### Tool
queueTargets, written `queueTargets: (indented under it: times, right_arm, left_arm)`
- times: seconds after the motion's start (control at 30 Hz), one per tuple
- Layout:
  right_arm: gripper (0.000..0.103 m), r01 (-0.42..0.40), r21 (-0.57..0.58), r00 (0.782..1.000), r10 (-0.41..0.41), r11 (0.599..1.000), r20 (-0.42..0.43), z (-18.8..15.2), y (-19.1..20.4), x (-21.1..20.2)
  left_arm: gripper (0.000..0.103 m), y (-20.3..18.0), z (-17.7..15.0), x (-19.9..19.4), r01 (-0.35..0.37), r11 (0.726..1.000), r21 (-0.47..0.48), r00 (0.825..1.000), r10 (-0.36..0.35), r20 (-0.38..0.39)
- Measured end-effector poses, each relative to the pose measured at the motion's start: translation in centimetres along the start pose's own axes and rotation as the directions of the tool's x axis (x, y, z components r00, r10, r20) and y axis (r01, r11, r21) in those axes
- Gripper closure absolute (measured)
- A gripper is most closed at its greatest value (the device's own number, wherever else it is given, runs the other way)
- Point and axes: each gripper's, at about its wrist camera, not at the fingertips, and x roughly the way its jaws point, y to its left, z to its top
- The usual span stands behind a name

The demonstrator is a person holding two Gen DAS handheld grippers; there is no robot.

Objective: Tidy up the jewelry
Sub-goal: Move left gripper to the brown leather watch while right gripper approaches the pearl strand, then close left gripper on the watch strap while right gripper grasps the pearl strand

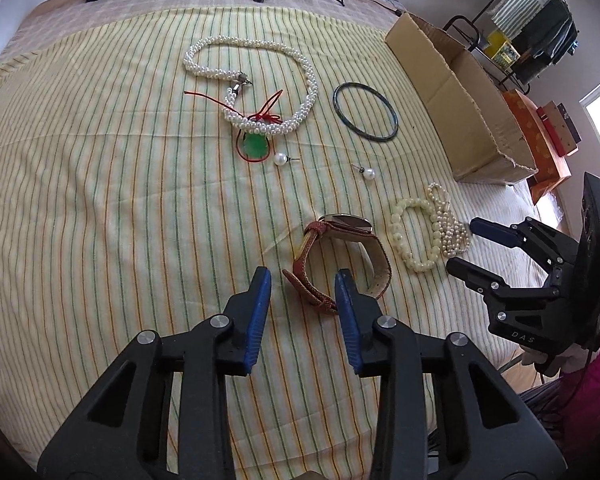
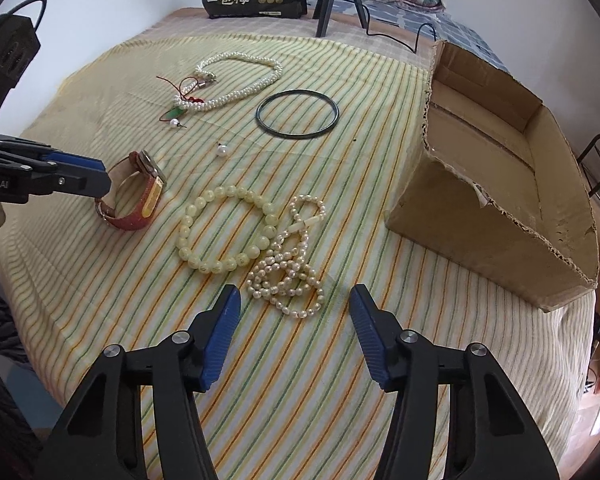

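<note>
Left gripper (image 1: 303, 280) jaws apart at watch (image 1: 340, 256) — right gripper (image 2: 294, 300) likewise over pearls (image 2: 288, 276).

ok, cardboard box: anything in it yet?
Empty as far as visible. The cardboard box shows only bare inner walls and floor in the right wrist view; the corner behind its torn near wall is hidden.

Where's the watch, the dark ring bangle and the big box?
watch (image 1: 346, 222): left wrist view, on its face.
bangle (image 2: 265, 123): right wrist view, on its left rim.
cardboard box (image 2: 460, 216): right wrist view, on its near wall.
</note>
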Motion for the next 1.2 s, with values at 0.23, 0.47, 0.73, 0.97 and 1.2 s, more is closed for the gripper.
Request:
queueTargets:
  times: [0.23, 0.47, 0.73, 0.97, 1.2]
  right_arm:
    - [0.047, 0.004, -0.016, 1.0, -0.004, 1.0, -0.003, 0.2, 0.2, 0.3]
    - [0.048, -0.006, -0.019, 1.0, 0.006, 1.0, 0.007, 0.4, 0.1, 0.7]
    - [0.07, -0.02, -0.002, 1.0, 0.02, 1.0, 0.006, 0.3, -0.3, 0.7]
    - [0.092, -0.009, -0.004, 1.0, 0.009, 1.0, 0.002, 0.4, -0.2, 0.7]
    - [0.095, -0.044, 0.043, 0.999, 0.043, 0.998, 0.031, 0.5, -1.0, -0.1]
  left_arm:
    - [0.072, 0.4, 0.4, 1.3, -0.007, 1.0, -0.008, 1.0, 0.006, -0.028]
    - [0.074, 0.1, 0.5, 1.8, -0.029, 1.0, 0.007, 0.999, 0.029, -0.036]
    - [0.084, -0.3, 0.7, 2.2, -0.047, 0.999, 0.023, 0.998, 0.048, -0.034]
    - [0.091, -0.2, 0.8, 2.3, -0.055, 0.998, 0.022, 0.998, 0.056, -0.024]
    - [0.094, -0.2, 0.7, 1.7, -0.057, 0.998, 0.02, 0.998, 0.058, -0.008]
